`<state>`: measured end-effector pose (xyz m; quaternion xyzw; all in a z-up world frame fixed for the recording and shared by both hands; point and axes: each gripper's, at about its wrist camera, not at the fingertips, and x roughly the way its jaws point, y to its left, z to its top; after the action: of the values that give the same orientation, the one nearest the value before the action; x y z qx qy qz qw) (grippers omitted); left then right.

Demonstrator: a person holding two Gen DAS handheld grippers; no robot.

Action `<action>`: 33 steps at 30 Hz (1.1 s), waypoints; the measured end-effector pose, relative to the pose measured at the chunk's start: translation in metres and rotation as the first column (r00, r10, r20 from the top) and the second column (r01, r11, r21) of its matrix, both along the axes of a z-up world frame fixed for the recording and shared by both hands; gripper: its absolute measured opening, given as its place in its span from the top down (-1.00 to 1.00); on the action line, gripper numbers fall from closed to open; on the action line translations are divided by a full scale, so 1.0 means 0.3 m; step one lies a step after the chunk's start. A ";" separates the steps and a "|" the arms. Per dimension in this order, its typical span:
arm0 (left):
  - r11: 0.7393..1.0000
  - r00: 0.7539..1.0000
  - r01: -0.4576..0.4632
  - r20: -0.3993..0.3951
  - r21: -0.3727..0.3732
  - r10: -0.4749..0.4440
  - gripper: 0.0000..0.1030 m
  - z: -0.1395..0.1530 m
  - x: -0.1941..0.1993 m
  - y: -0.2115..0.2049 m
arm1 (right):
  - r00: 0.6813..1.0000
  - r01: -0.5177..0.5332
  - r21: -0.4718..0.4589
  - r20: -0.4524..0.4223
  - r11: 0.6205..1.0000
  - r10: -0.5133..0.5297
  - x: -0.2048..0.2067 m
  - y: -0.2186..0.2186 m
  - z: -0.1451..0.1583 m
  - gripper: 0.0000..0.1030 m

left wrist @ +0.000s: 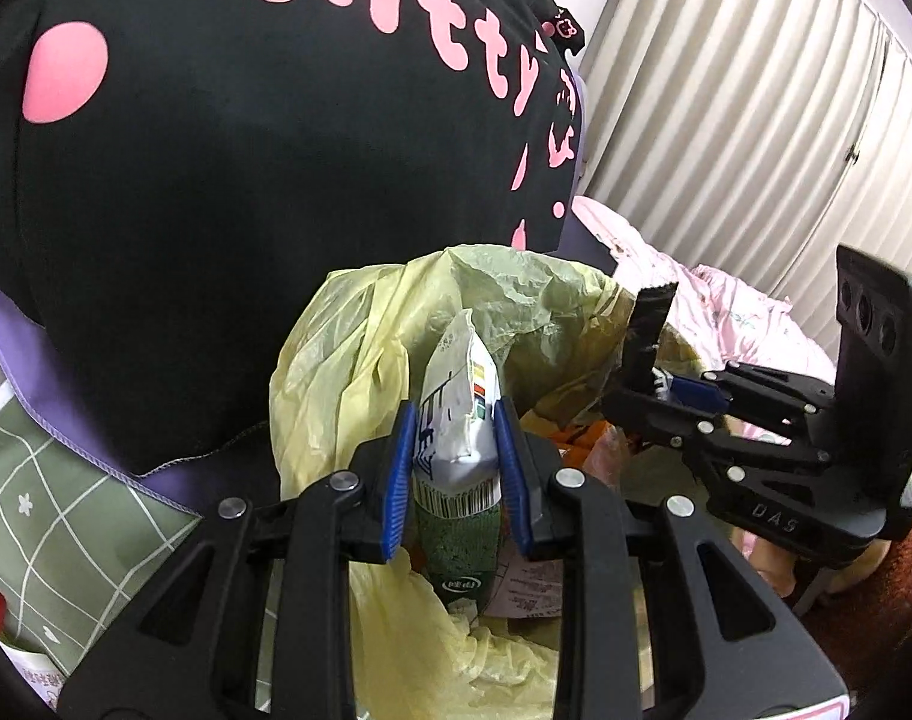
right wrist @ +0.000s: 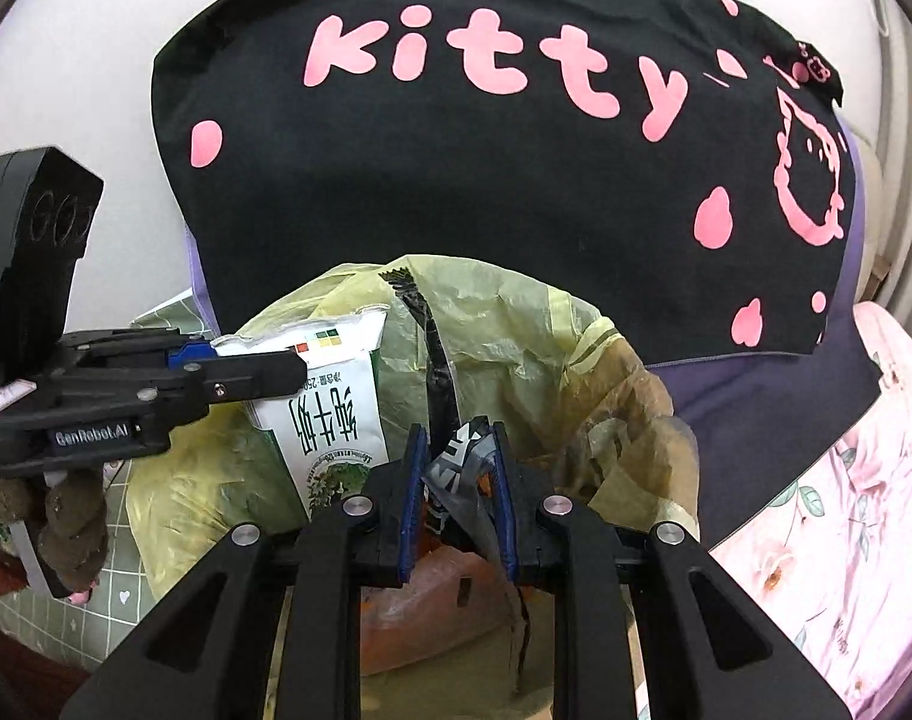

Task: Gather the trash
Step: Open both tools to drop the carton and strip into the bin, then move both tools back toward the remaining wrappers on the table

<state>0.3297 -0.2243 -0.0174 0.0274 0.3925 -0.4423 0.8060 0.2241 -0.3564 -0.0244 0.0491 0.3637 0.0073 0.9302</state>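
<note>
Left wrist view: the left gripper pinches a white and green milk carton between its blue pads, held over the open yellow trash bag. To its right, the right gripper clamps a crumpled black wrapper above the same bag. Behind the bag hangs a black cloth with pink lettering; pink floral fabric lies at far right.

Pink letters "kitty" run across the black fabric cloth. "GenRobot.AI" is printed on the black left gripper; "DAS" on the black right gripper. The white-and-green milk pouch bears Chinese characters.
</note>
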 end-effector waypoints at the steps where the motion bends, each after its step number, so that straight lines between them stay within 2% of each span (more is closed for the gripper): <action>1: 1.000 1.000 0.006 -0.013 -0.010 -0.006 0.51 0.004 0.002 0.006 | 1.000 -0.001 -0.002 -0.001 1.000 0.001 -0.002 0.003 0.001 0.58; 2: 1.000 0.999 0.013 -0.028 -0.027 -0.014 0.46 0.010 0.005 0.017 | 1.000 0.000 -0.006 -0.003 1.000 0.000 -0.003 0.006 0.000 0.56; 3: 0.999 0.999 0.019 -0.038 -0.041 -0.020 0.42 0.023 0.004 0.034 | 1.000 0.001 -0.010 -0.002 1.000 -0.001 -0.005 0.009 0.001 0.45; 5: 0.998 0.999 0.022 -0.041 -0.065 -0.024 0.20 0.049 0.000 0.054 | 1.000 0.007 -0.019 0.007 1.000 -0.007 -0.015 0.012 0.002 0.40; 10: 0.996 1.000 -0.004 -0.030 -0.086 0.002 0.04 0.090 -0.015 0.073 | 1.000 0.009 -0.028 0.017 1.000 -0.008 -0.041 0.020 0.014 0.22; 21: 0.995 0.993 -0.094 0.075 -0.033 0.096 0.02 0.162 -0.079 0.144 | 0.998 0.020 -0.053 0.055 0.998 -0.017 -0.074 0.041 0.067 0.19; 25: 0.991 0.983 -0.133 0.125 -0.024 0.135 0.02 0.176 -0.100 0.186 | 0.996 0.034 -0.026 0.078 0.999 -0.032 -0.076 0.043 0.093 0.16; 27: 0.985 0.975 -0.172 0.140 -0.031 0.175 0.02 0.174 -0.113 0.238 | 0.995 0.033 -0.002 0.098 0.999 -0.033 -0.075 0.053 0.115 0.00; 30: 0.972 0.962 -0.232 0.137 -0.040 0.235 0.01 0.157 -0.133 0.336 | 0.992 0.000 0.040 0.127 0.999 -0.005 -0.069 0.079 0.138 -0.03; 33: 0.949 0.942 -0.310 0.118 -0.055 0.314 0.01 0.133 -0.151 0.471 | 0.987 -0.082 0.070 0.145 0.994 0.071 -0.051 0.142 0.153 -0.11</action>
<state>0.2845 -0.0830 0.0226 -0.0218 0.3323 -0.3136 0.8893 0.2088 -0.3137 0.0214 0.0696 0.2977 0.0602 0.9502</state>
